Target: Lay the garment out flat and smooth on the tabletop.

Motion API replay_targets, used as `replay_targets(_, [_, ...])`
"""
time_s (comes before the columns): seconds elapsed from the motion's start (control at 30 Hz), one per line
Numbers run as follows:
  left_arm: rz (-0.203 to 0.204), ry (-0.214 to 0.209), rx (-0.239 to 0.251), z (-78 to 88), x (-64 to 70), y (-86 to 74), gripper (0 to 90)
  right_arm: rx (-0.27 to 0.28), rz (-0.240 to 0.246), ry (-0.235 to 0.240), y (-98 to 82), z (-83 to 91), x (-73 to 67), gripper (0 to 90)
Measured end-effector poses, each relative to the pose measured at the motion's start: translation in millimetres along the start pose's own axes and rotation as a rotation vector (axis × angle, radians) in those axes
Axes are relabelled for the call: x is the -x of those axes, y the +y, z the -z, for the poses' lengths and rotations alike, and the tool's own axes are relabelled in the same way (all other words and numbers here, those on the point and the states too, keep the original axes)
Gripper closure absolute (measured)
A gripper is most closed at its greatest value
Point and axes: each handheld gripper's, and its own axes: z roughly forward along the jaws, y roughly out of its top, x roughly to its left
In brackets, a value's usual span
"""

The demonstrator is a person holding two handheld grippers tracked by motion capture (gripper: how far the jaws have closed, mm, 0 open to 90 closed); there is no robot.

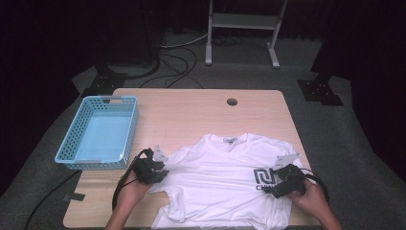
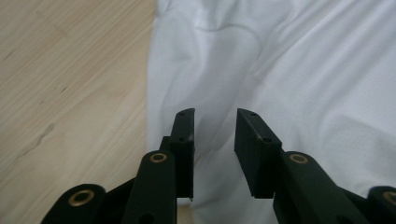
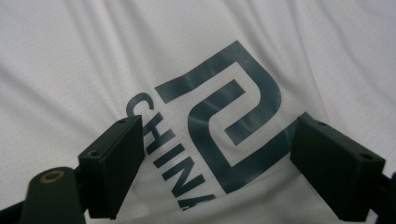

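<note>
A white T-shirt lies face up on the wooden table, its collar toward the far side and a dark logo on its chest. My left gripper is at the shirt's left sleeve edge. In the left gripper view its jaws stand a little apart over the white cloth, pressing nothing. My right gripper hovers at the logo. In the right gripper view its jaws are spread wide above the print, which reads "CHINA".
A light blue plastic basket with nothing in it sits at the table's left edge. A round cable hole is near the far edge. Bare wood lies beyond the collar. Cables and a metal stand are on the floor behind.
</note>
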Motion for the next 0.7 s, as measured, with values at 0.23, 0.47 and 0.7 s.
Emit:
replay_targets(0.23, [-0.038,-0.077,0.030,-15.3,19.1,15.6,56.5,0.018,-0.054,-0.010,2.7,5.8,-1.2,16.0])
replay_targets(0.47, [-0.045,-0.117,0.043,-30.5,31.3,26.4,45.8,0.020,-0.122,-0.086,-3.6,22.3,7.2,12.6])
replay_targets(0.7, [-0.040,-0.126,0.033,-42.3,38.1,31.1,37.0,-0.017,-0.212,-0.146,-11.7,28.2,11.3,12.2])
